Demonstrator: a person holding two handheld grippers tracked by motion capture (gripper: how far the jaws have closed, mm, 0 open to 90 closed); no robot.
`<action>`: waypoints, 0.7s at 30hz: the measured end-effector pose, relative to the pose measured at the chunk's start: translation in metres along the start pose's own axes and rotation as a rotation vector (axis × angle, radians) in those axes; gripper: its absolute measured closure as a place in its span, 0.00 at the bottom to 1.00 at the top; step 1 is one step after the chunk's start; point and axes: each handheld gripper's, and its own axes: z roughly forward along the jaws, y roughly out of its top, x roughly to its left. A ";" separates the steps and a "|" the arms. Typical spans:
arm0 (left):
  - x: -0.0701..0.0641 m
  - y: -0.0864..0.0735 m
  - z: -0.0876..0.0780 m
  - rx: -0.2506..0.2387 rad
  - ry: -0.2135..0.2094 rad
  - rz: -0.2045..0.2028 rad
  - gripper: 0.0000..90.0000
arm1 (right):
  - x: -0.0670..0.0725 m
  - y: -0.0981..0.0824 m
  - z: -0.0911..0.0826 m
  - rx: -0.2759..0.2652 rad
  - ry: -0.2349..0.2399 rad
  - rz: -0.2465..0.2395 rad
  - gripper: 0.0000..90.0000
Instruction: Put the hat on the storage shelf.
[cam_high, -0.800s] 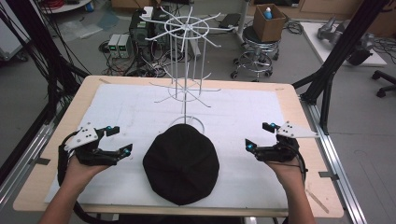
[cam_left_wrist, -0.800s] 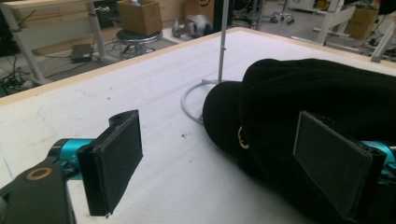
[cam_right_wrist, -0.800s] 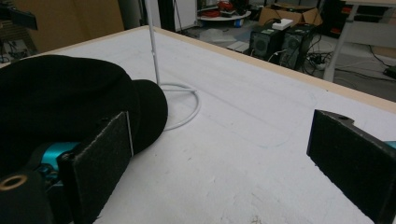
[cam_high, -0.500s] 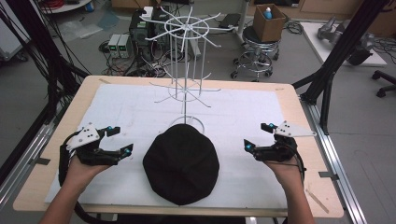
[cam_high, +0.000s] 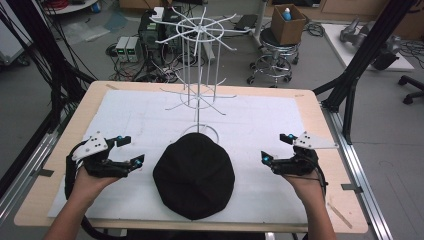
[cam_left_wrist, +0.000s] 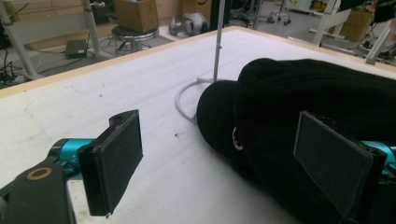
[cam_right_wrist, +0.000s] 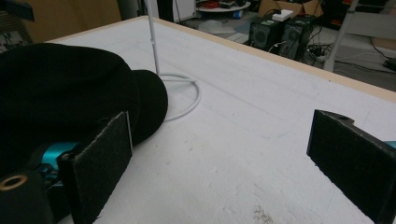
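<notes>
A pale wooden table (cam_high: 320, 107) under a white foam sheet (cam_high: 260, 125) spans the frame. At lower centre lies the soft black knitted cap (cam_high: 194, 174), brim up-frame against the white wire display stand (cam_high: 200, 80). The left gripper (cam_high: 131, 151), lower left, is nearer the cap than the right gripper (cam_high: 275, 148); both are released, holding nothing.

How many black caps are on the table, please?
1. The black cap lies on the white mat, at the near middle of the table, between the left gripper and the right gripper. Its brim reaches the ring foot of the white wire rack.
</notes>
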 end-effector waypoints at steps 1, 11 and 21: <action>-0.001 0.000 0.000 0.001 -0.005 -0.004 0.17 | 0.000 0.000 0.002 0.008 -0.003 -0.003 0.07; -0.014 0.010 0.009 0.004 -0.063 -0.014 0.17 | 0.000 -0.001 0.008 0.025 0.004 -0.001 0.07; -0.045 0.034 0.034 0.045 -0.188 0.052 0.17 | -0.006 -0.001 0.003 0.012 -0.009 0.024 0.07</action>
